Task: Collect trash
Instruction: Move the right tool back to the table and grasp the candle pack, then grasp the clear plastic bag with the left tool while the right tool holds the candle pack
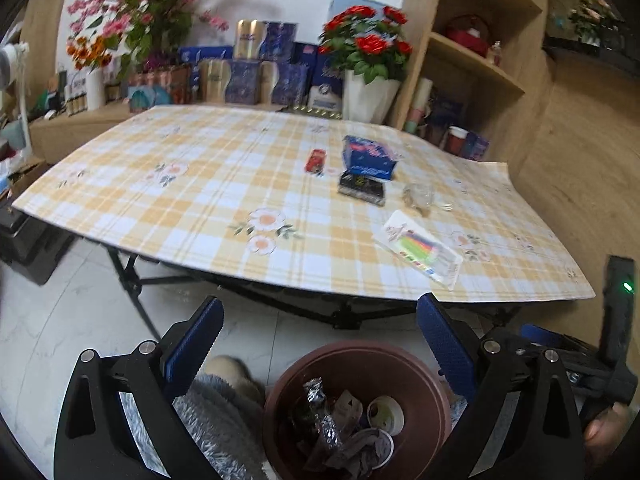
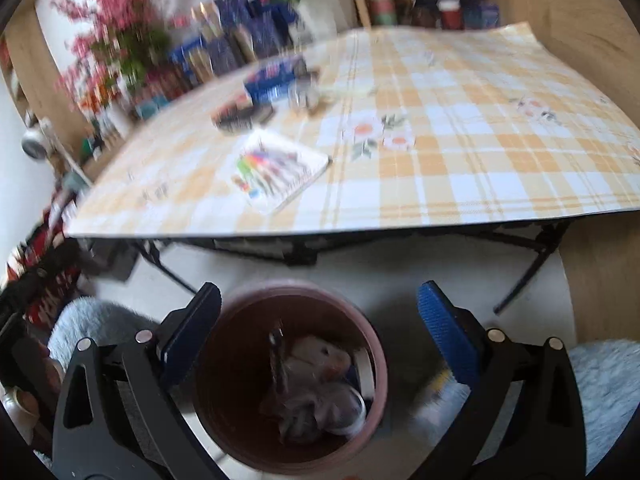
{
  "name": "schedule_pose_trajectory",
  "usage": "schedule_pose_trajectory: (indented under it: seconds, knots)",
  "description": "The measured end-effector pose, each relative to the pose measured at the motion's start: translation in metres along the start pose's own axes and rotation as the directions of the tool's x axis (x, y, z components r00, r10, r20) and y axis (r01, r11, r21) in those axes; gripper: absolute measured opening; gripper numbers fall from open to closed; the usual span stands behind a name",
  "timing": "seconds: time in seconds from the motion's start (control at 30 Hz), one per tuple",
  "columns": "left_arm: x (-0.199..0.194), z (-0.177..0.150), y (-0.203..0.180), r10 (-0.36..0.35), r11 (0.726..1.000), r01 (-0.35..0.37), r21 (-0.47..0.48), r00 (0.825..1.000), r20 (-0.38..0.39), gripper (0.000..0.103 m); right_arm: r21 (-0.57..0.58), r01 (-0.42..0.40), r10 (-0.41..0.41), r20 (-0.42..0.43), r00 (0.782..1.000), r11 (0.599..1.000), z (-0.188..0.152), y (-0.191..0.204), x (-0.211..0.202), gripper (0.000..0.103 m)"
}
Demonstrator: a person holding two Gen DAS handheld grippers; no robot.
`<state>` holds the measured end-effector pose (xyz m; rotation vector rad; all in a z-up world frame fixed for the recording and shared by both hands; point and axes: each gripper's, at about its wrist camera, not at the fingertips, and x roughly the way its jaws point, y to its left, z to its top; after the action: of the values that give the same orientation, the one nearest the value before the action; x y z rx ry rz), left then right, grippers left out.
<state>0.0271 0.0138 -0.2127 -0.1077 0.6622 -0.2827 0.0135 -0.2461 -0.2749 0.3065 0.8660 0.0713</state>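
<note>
A brown round trash bin (image 1: 424, 384) stands on the floor in front of the table, holding crumpled wrappers, foil and a tape roll (image 1: 386, 414). It also shows in the right wrist view (image 2: 376, 364), blurred. My left gripper (image 1: 320, 334) is open and empty above the bin's near side. My right gripper (image 2: 318, 316) is open and empty, hovering over the bin. On the checkered table (image 1: 200, 200) lie a marker pack (image 1: 420, 250), a black box (image 1: 362, 188), a blue box (image 1: 370, 158), a red item (image 1: 316, 160) and a clear glass (image 1: 419, 196).
The table's front edge (image 2: 360, 226) overhangs black folding legs (image 2: 532, 268). Flower pots and blue boxes (image 1: 256, 76) line the back. A wooden shelf (image 1: 472, 48) stands at the right. Fluffy grey slippers (image 1: 216, 412) sit beside the bin. The other gripper (image 1: 616, 320) is at the right.
</note>
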Motion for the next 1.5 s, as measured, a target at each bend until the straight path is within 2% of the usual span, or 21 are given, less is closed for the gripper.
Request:
schedule_pose_trajectory:
  seconds: [0.13, 0.23, 0.43, 0.5, 0.57, 0.67, 0.87, 1.0, 1.07, 1.17, 1.33, 1.5]
  knots:
    - [-0.006, 0.003, -0.007, -0.015, 0.999, 0.014, 0.029, 0.998, 0.057, 0.095, -0.003, -0.015, 0.015, 0.047, 0.999, 1.000, 0.013, -0.004, -0.009, 0.097]
    - [-0.012, 0.009, -0.002, -0.033, 0.999, 0.031, 0.025, 0.996, 0.083, 0.095, -0.079, -0.050, 0.056, 0.076, 0.996, 0.996, 0.032, 0.002, -0.014, 0.097]
    - [-0.017, 0.029, 0.014, 0.049, 0.996, -0.057, 0.069, 0.992, 0.114, 0.095, -0.231, -0.014, 0.036, 0.088, 0.995, 0.973, 0.066, 0.016, 0.006, 0.097]
    - [-0.012, 0.033, 0.021, 0.089, 0.992, -0.097, 0.081, 0.991, 0.098, 0.095, -0.282, -0.011, 0.035, 0.077, 0.996, 0.959, 0.078, 0.023, 0.021, 0.097]
    - [-0.006, 0.032, 0.028, 0.102, 0.993, -0.106, 0.060, 0.992, 0.070, 0.095, -0.333, -0.004, 0.025, 0.060, 0.998, 0.943, 0.085, 0.031, 0.038, 0.097]
    - [0.010, 0.028, 0.035, 0.134, 0.990, -0.134, 0.044, 0.991, -0.005, 0.095, -0.390, -0.003, 0.019, 0.036, 0.999, 0.921, 0.092, 0.042, 0.060, 0.097]
    - [0.036, 0.023, 0.031, 0.166, 0.984, -0.158, 0.087, 0.983, -0.084, 0.095, -0.372, 0.000, 0.008, 0.020, 1.000, 0.928, 0.092, 0.046, 0.090, 0.097]
    - [0.044, 0.021, 0.028, 0.171, 0.981, -0.160, 0.109, 0.980, -0.101, 0.095, -0.388, 0.025, 0.004, 0.074, 0.997, 0.921, 0.085, 0.050, 0.091, 0.094]
    - [0.047, 0.021, 0.029, 0.168, 0.982, -0.156, 0.105, 0.979, -0.113, 0.095, -0.391, 0.019, 0.010, 0.073, 0.997, 0.920, 0.085, 0.050, 0.090, 0.087]
    - [0.050, 0.021, 0.032, 0.164, 0.985, -0.154, 0.083, 0.978, -0.128, 0.095, -0.405, 0.001, 0.033, 0.078, 0.996, 0.914, 0.084, 0.053, 0.087, 0.064]
    - [0.053, 0.021, 0.034, 0.158, 0.987, -0.151, 0.061, 0.978, -0.139, 0.095, -0.401, 0.020, 0.023, 0.104, 0.994, 0.916, 0.079, 0.057, 0.078, 0.058]
    - [0.053, 0.020, 0.032, 0.158, 0.986, -0.149, 0.072, 0.978, -0.136, 0.095, -0.395, 0.038, 0.035, 0.177, 0.984, 0.918, 0.077, 0.059, 0.059, 0.054]
